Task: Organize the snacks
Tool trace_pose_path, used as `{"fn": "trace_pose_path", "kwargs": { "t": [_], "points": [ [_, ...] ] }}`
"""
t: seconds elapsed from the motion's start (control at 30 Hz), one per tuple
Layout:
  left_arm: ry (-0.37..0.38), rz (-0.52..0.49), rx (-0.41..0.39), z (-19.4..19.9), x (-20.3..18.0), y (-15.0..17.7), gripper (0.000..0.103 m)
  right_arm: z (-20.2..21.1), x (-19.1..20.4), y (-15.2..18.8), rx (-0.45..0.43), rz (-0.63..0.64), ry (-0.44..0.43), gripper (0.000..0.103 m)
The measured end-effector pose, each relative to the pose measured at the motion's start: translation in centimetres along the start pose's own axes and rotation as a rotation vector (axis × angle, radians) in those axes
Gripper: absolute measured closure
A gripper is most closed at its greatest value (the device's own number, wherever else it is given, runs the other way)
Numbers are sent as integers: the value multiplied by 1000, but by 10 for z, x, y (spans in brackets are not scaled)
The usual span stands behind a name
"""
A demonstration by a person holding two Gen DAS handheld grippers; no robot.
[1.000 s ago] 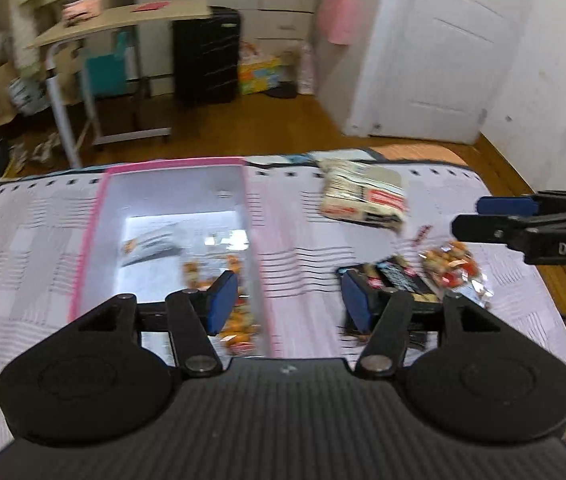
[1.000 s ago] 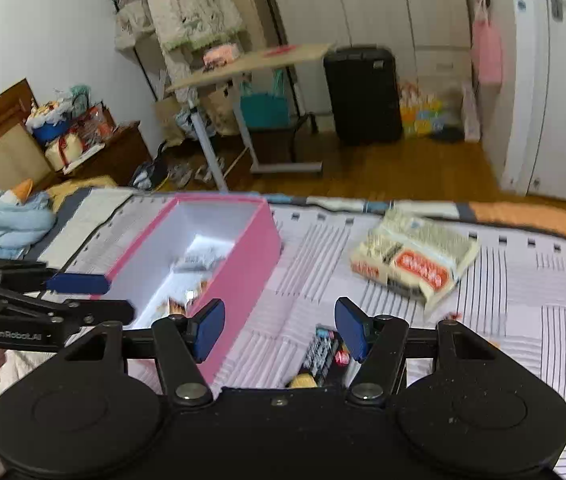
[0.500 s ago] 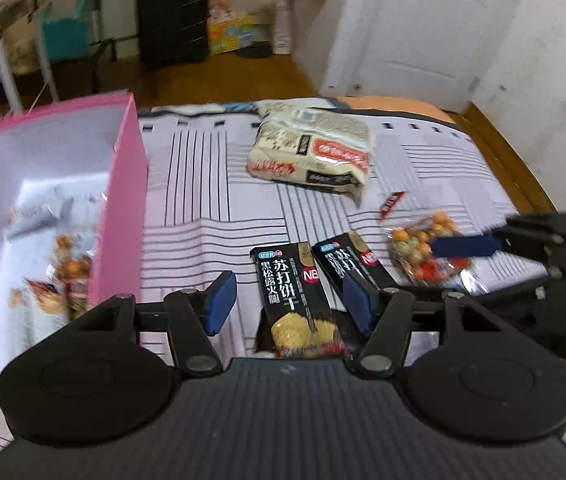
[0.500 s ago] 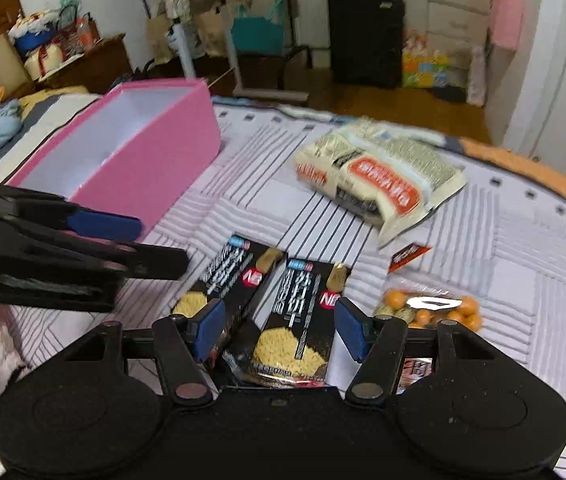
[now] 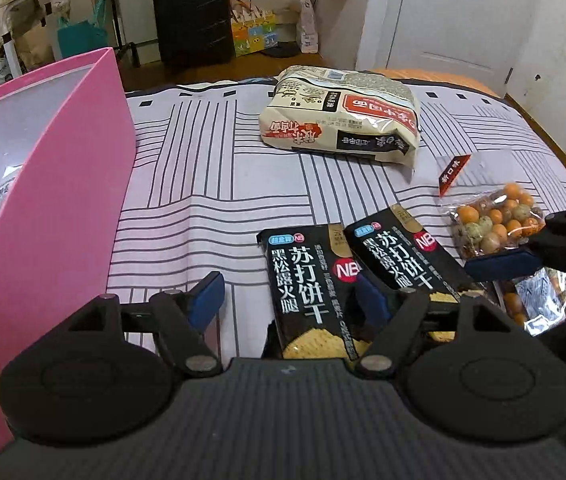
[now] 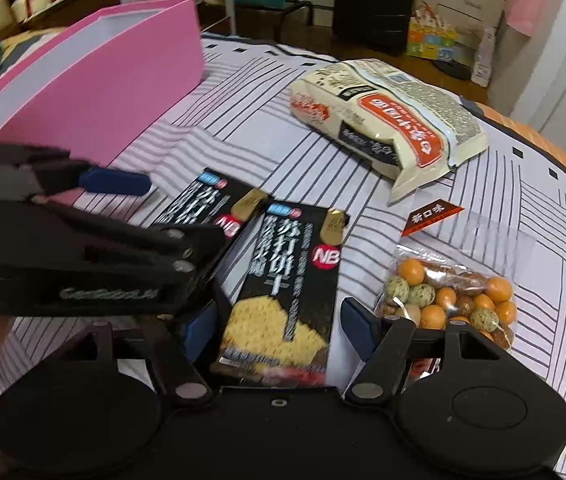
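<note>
A bed covered with a pale sheet printed in dark stripes fills the scene, with a black suitcase on the wooden floor beyond its far edge and a white door at far right. On the left of the sheet stands a pink box with a white inside; a packet or two show within it, too cut off to identify. Near the middle lie two black cracker packets side by side and touching — the left cracker packet and the right cracker packet. Far of them lies a cream noodle pack with a red label, well apart. To the right lies a clear bag of coated nuts, orange and speckled green, with a small red tag just beyond it. The left gripper hovers with its blue-padded jaws spread wide over the near end of the left cracker packet, gripping nothing. The right gripper is equally wide open — its pads flank the near end of the right cracker packet without closing on it.
</note>
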State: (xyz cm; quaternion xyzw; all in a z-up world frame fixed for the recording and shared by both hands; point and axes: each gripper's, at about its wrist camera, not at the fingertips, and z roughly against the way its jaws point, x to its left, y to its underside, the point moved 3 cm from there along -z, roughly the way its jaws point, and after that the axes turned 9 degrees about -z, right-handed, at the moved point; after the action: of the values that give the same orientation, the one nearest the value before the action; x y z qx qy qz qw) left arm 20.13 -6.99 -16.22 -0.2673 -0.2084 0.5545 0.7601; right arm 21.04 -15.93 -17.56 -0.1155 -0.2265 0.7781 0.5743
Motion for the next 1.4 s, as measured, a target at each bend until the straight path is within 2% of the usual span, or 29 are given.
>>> {"fn": "trace_pose_path", "kwargs": {
  "t": [0.17,0.23,0.3,0.33,0.37,0.47,0.5,0.53,0.57,0.63,0.83,0.97,1.07,1.4],
  "points": [
    [110,84,60,-8,11,-1,30,-9,-15,-5,11,-76,-51,26],
    [157,143,94,-12,15,0,30,-10,-16,-4,9,-81,-62,26],
    [175,151,101,-16,14,1,30,-10,-16,-3,-1,-68,-63,29],
    [173,138,98,-17,13,0,30,-10,-15,-3,-7,-59,-67,34],
    [170,125,92,-18,12,0,31,-10,-15,-2,-5,-54,-70,46],
    [154,71,89,-20,8,0,37,-8,-17,-4,22,-71,-52,46],
    [151,69,86,-19,8,0,42,-8,-20,-5,29,-93,-57,46],
    [156,75,88,-17,8,0,51,-9,-23,-6,36,-117,-62,46],
    [167,83,95,-16,9,-1,55,-11,-25,-6,43,-138,-67,45],
    [168,95,112,-17,10,-2,56,-16,-28,-4,48,-166,-62,46],
    [175,106,109,-16,12,-1,59,-11,-20,-5,31,-140,-22,50],
    [174,67,109,-4,13,-4,59,-2,-15,-6,33,-179,1,50],
    [178,60,89,8,15,-5,59,16,-14,-6,15,-262,-10,50],
    [156,23,73,72,22,-5,59,86,-3,19,-72,-339,-14,50]
  ]
}}
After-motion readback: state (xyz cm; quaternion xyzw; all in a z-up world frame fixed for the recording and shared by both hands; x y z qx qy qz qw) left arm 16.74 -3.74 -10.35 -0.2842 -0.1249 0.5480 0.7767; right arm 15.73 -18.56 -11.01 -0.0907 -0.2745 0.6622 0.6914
